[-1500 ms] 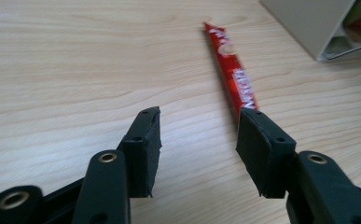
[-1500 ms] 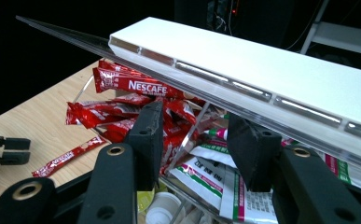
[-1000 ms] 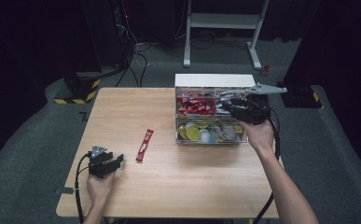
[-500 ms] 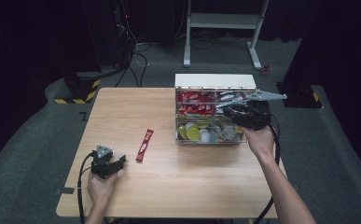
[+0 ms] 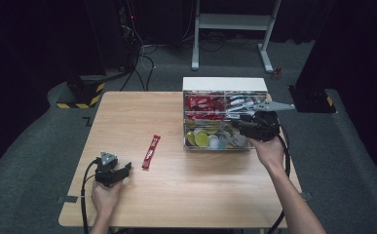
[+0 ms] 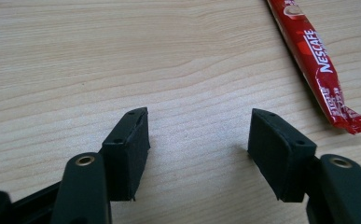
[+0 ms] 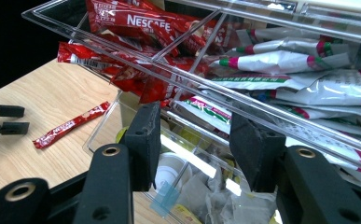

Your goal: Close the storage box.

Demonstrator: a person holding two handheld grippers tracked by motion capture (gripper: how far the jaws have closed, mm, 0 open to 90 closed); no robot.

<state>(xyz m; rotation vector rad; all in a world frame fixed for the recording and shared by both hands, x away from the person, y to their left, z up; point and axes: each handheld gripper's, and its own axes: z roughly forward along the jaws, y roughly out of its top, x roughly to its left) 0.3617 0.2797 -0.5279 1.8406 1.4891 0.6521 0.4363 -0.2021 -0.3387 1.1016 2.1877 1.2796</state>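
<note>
One red Nescafé coffee stick [image 5: 151,151] already lies flat on the bare wooden table [image 5: 127,112], out in the open between my left gripper [image 5: 119,171] and the clear acrylic organizer box [image 5: 191,141]; judging by that, the first sachet is out and the rest of the picking remains. My left gripper [image 6: 197,135] rests low on the table with its jaws spread and nothing between them; they have just been opening, and the stick's crimped end [image 6: 350,122] lies just off to the side of one pad, not touching. My right gripper [image 7: 194,140] hangs over the box, its jaws parted a moderate way and empty, having just eased a little wider, aimed at the lower front compartments. The box is hard, glossy, transparent plastic with thin dividers: the upper rows hold more red Nescafé sticks [image 7: 136,21] and white sachets with green and pink ends [image 7: 285,58], all crinkly foil; the lower row holds round yellow and white capsules [image 5: 203,140] and what look like paper tea bags [image 7: 211,200]. The table is pale, matt wood grain, smooth and flat. I judge the slim foil sticks will be slippery and flex easily when pinched.
</note>
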